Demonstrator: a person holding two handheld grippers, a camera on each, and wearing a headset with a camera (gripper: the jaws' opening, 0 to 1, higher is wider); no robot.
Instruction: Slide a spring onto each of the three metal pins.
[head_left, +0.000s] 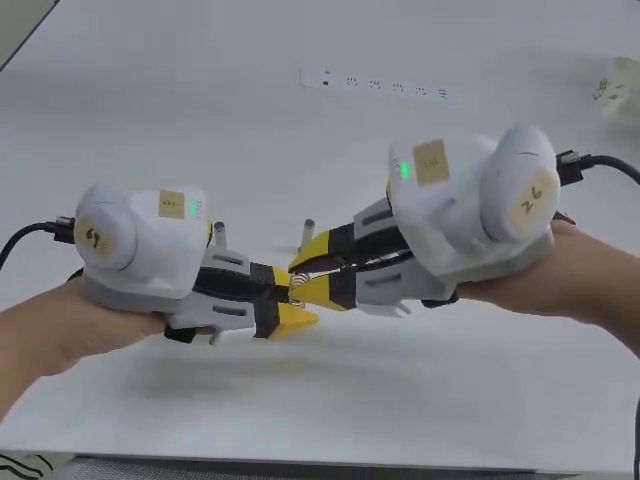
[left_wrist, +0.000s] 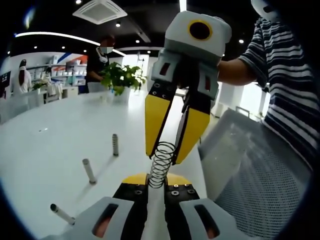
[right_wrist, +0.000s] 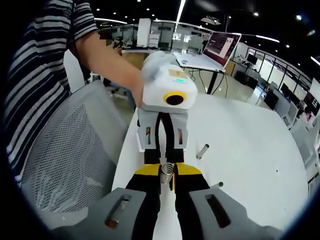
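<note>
Left gripper (left_wrist: 156, 181) jaws are closed on the near end of the spring (left_wrist: 161, 164), and the right gripper (right_wrist: 168, 173) jaws pinch its other end. It's a two-ended hold in the air above the white surface (head_left: 400, 380). The three metal pins (left_wrist: 89, 171) stand bare on that surface just beyond the grippers. My read is that this is a regrip. One side should release cleanly while the other clamps the coils near one end, leaving the bore open. Then line the spring's axis over a pin before lowering.
</note>
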